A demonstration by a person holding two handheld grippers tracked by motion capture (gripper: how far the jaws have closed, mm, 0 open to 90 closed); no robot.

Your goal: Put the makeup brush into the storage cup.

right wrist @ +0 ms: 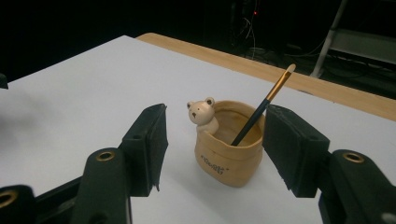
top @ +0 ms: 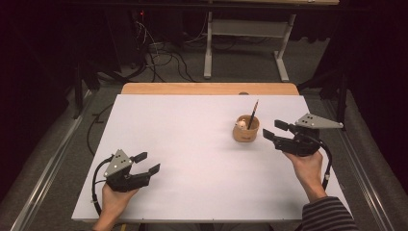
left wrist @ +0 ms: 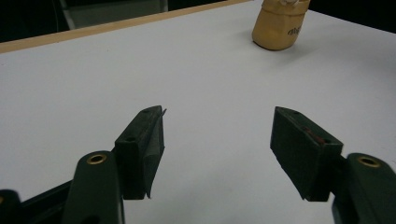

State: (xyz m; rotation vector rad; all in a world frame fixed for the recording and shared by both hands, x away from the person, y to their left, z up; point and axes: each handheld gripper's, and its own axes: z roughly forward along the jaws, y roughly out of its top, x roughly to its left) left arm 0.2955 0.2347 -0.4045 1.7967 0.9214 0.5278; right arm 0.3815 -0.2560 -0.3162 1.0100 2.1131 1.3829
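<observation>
Nearest the person, the left gripper (top: 150, 162) rests low on the white table (top: 192, 159) with jaws apart and empty, parked out of the way. Farther off, the right gripper (top: 274, 130) stands just beside the bear cup (right wrist: 229, 142), its jaws spread and empty, likely having let go. The pencil (right wrist: 261, 106) leans inside the cup, propped by its rim.

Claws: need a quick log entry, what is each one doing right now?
Left claw: open, holding nothing.
Right claw: open, empty, facing the cup with the pencil.

Each matte black two-jaw gripper, the left gripper (top: 150, 162) and the right gripper (top: 274, 130), carries a grey three-cornered plate with pale dots, brass-ringed screw holes and a looping black cable; a dark striped sleeve (top: 327, 214) covers the right forearm.
</observation>
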